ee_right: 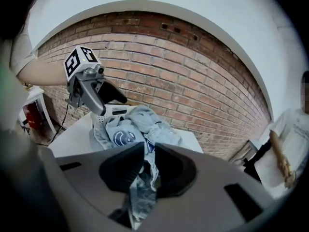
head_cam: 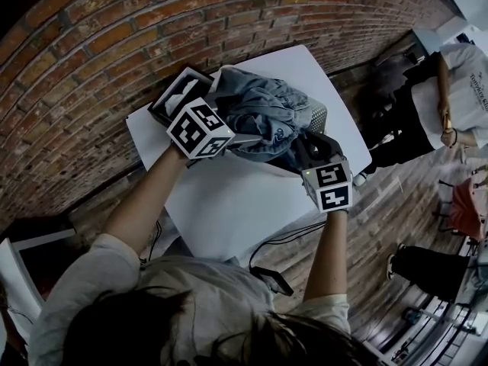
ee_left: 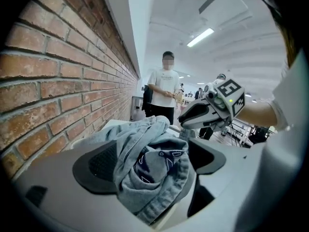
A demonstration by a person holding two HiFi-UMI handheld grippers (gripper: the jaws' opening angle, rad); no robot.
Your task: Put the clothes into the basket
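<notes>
The right gripper (ee_right: 145, 164) is pinching a fold of the denim clothes (head_cam: 259, 113) heaped over the basket (head_cam: 316, 117), while the left gripper (ee_left: 152, 161) is holding its fingers spread around them, probably to tuck them in.

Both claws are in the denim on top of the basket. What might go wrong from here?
1. The right claw pinches only a thin fold of the blue denim garment; a pull may slip it free.
2. The left claw stands wide around a bunch, not gripping, so one side would carry everything.
3. The garment sits heaped over the white perforated basket, not down inside; tugging could drag or tip it on the white table.
</notes>
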